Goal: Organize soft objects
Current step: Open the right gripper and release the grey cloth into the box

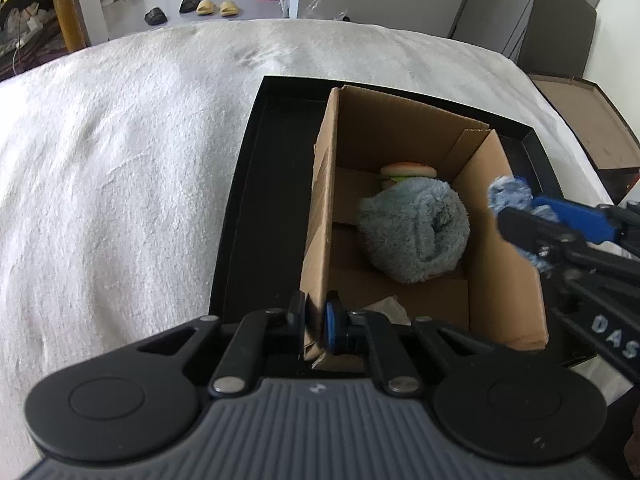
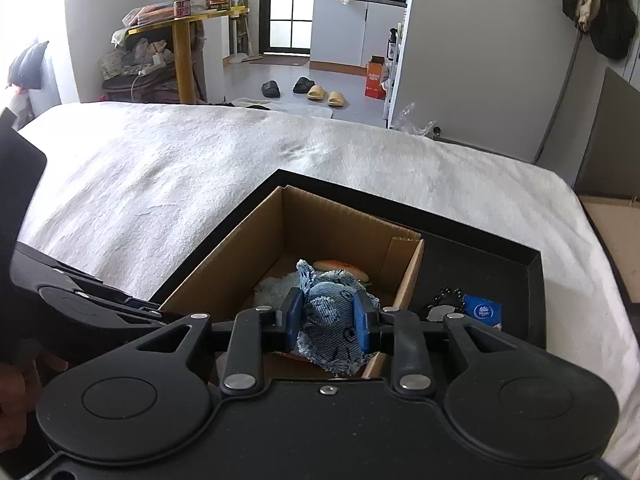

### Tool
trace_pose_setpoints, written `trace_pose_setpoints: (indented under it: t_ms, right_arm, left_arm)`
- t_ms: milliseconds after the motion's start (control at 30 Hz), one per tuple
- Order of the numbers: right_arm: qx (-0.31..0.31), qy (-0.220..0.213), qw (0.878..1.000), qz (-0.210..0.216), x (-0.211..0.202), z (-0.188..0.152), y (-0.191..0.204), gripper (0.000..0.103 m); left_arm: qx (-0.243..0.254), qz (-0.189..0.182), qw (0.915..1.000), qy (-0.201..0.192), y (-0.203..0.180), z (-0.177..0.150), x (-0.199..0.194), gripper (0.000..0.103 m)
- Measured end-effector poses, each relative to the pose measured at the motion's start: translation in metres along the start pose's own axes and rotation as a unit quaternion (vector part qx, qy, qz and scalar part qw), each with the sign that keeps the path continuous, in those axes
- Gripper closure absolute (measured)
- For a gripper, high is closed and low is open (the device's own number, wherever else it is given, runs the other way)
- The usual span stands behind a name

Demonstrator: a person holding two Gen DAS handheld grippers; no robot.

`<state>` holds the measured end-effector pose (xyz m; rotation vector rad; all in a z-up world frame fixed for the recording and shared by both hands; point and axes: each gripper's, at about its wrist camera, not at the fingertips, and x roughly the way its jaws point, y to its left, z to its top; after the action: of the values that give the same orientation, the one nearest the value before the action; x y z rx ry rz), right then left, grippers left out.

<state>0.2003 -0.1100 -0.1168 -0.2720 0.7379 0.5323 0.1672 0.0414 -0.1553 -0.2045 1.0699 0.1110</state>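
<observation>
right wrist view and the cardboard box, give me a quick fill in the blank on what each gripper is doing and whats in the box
1. The right gripper is shut on a piece of blue ____ fabric.
2. The left gripper is clamped on the ____ of the cardboard box.
3. Inside the box, the fluffy grey-blue towel lies beside a toy ____.
4. The box stands in a ____ tray.

Missing words: denim; wall; burger; black

From my right wrist feed, the denim cloth (image 2: 334, 320) covers most of the fluffy roll (image 2: 276, 286) and burger toy (image 2: 340, 267). The small dark items (image 2: 442, 300) beside the blue packet (image 2: 482, 311) are unreadable (too small), and the bed (image 2: 160, 168) runs off-frame.
</observation>
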Motion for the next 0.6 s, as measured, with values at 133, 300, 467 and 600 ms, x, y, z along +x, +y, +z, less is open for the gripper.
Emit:
trace_pose_setpoints:
  t_ms: [133,300,467,600]
  right_arm:
    - [0.007,0.005,1.000,0.008,0.006,-0.004,0.000,0.070]
    - [0.008,-0.005,1.000,0.001,0.000,-0.008,-0.003,0.053]
    - [0.021,-0.004,1.000,-0.011,-0.008,-0.015,-0.020,0.053]
    - [0.034,-0.002,0.999,-0.024,-0.011,-0.023,-0.035,0.053]
  left_arm:
    - [-0.003,-0.002,1.0000,0.001,0.001,-0.001,-0.001,0.094]
    - [0.004,0.001,1.0000,-0.002,-0.002,0.000,-0.002,0.094]
    - [0.023,0.002,0.9997,0.006,-0.008,-0.001,0.000,0.094]
    - [0.031,-0.002,0.9994,0.012,-0.011,-0.001,-0.001,0.093]
